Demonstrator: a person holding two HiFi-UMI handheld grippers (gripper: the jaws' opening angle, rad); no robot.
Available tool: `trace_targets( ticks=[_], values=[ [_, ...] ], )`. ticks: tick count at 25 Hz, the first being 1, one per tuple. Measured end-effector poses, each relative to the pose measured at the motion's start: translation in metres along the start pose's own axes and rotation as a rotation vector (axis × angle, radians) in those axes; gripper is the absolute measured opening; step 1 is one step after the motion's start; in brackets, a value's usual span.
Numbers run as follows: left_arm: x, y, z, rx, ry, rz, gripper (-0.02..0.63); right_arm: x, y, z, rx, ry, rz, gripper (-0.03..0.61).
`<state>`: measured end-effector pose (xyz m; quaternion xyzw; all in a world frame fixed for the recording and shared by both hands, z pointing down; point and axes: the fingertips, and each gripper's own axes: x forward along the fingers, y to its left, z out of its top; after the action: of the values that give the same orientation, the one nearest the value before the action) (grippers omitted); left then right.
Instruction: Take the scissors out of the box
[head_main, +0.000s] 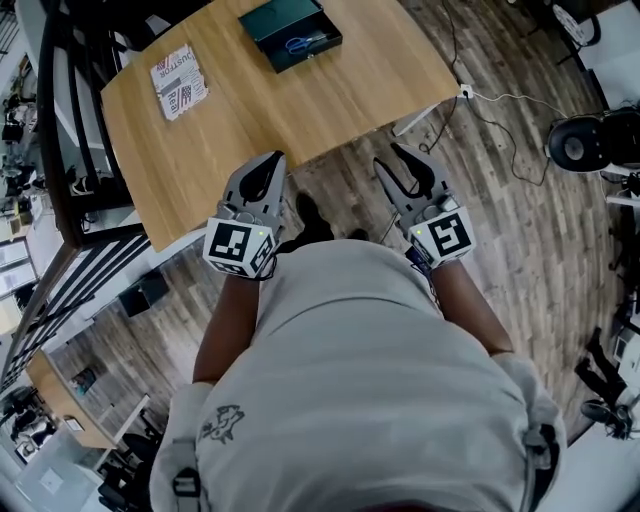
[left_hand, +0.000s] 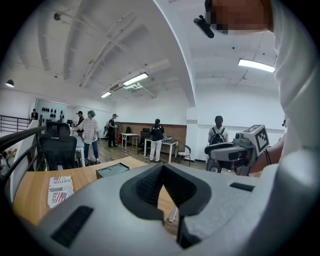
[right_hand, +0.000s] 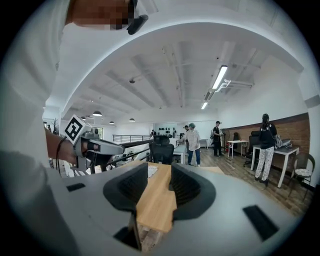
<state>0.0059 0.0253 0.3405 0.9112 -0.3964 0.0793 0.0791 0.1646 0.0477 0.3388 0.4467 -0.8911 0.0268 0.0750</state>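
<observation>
The blue-handled scissors (head_main: 298, 43) are seen lying inside the open dark box (head_main: 258, 30). The box is set on the wooden table (head_main: 330, 100), well away toward 12 o'clock from both grippers, and a printed magazine (head_main: 179, 81) is laid at its 9 o'clock. The left gripper (head_main: 274, 160) is held over the table's near edge with its jaws brought together tip to tip on nothing. The right gripper (head_main: 392, 158) is held at its 3 o'clock over the floor (head_main: 500, 200), its jaws parted by a narrow, empty gap.
</observation>
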Motion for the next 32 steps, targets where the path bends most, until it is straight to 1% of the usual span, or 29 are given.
trace_targets(
  ticks=[8,10,13,16,18,22,25,28,32],
  values=[
    [0.016,0.066,0.004,-0.010,0.011,-0.034,0.005,0.075,0.001,0.014,-0.009,0.012,0.002,0.152],
    [0.016,0.081,0.005,-0.030,0.008,-0.037,0.005,0.090,0.005,0.014,-0.010,0.024,0.009,0.152],
    [0.011,0.103,0.008,-0.056,-0.005,-0.026,0.005,0.109,0.005,0.018,-0.013,0.034,0.008,0.152],
    [0.008,0.122,0.010,-0.040,-0.003,-0.016,0.005,0.127,0.001,0.022,-0.011,0.032,0.007,0.152],
    [0.007,0.131,0.007,-0.034,0.010,-0.013,0.005,0.138,0.000,0.023,-0.016,0.035,0.012,0.152],
    [0.011,0.140,-0.004,-0.062,0.036,-0.009,0.005,0.156,-0.004,0.024,-0.028,0.056,0.021,0.152],
    [0.018,0.143,-0.003,-0.053,0.036,0.005,0.005,0.169,-0.013,0.028,-0.045,0.052,0.048,0.152],
    [0.025,0.149,0.001,-0.051,0.027,0.038,0.005,0.183,-0.025,0.027,-0.051,0.053,0.083,0.152],
    [0.039,0.160,0.000,-0.083,0.033,0.094,0.005,0.209,-0.042,0.025,-0.067,0.071,0.150,0.152]
  ],
)
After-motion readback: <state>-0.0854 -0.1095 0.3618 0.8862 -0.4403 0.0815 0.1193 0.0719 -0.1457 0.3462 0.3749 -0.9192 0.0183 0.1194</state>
